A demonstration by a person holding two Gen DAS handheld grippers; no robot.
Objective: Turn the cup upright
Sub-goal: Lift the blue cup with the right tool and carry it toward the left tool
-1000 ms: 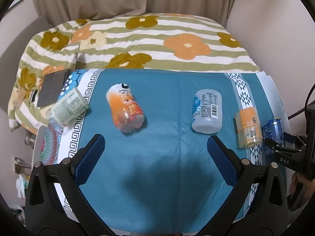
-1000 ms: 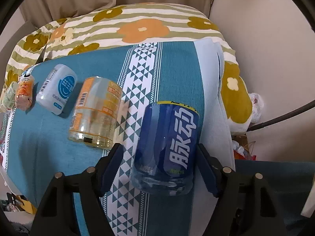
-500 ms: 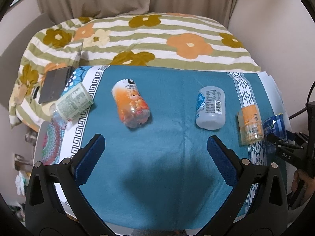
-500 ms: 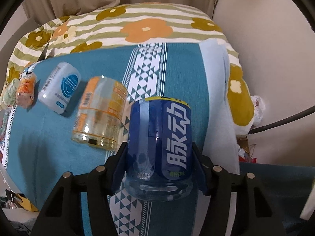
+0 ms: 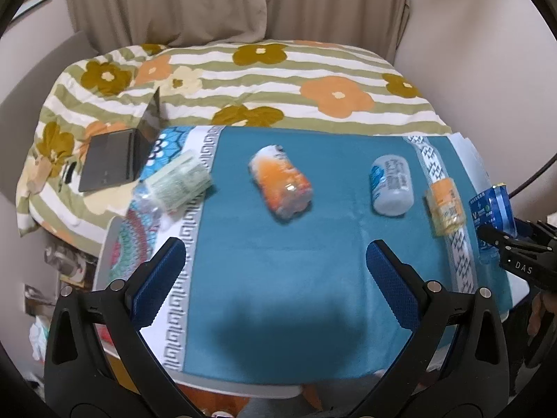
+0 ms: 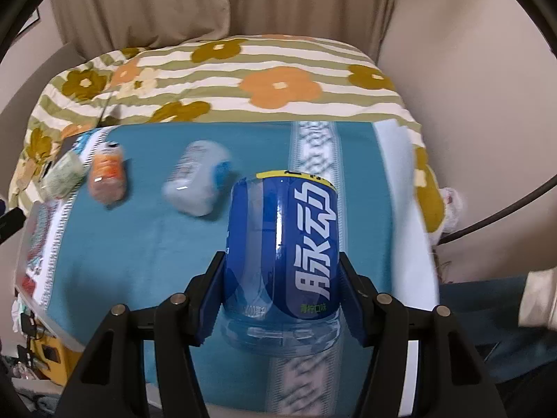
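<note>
My right gripper [image 6: 282,296] is shut on a clear cup with a blue label [image 6: 282,254] and holds it above the teal cloth [image 6: 146,244]; the cup fills the middle of the right wrist view. In the left wrist view the same blue cup [image 5: 492,209] shows at the far right, in the right gripper [image 5: 504,247]. My left gripper [image 5: 275,271] is open and empty over the near part of the cloth. Several other cups lie on their sides: an orange-yellow one [image 5: 445,207], a white one [image 5: 391,190], an orange one [image 5: 282,183] and a green one [image 5: 177,183].
The small table [image 5: 243,388] under the teal cloth stands against a bed with a flowered striped quilt [image 5: 278,83]. A dark laptop [image 5: 118,156] lies on the quilt at the left. Curtains and walls are behind. A black cable [image 6: 504,216] hangs at the right.
My right gripper has closed on the blue cup and lifted it off the cloth, swinging left. My left gripper has drawn back and stayed open.
</note>
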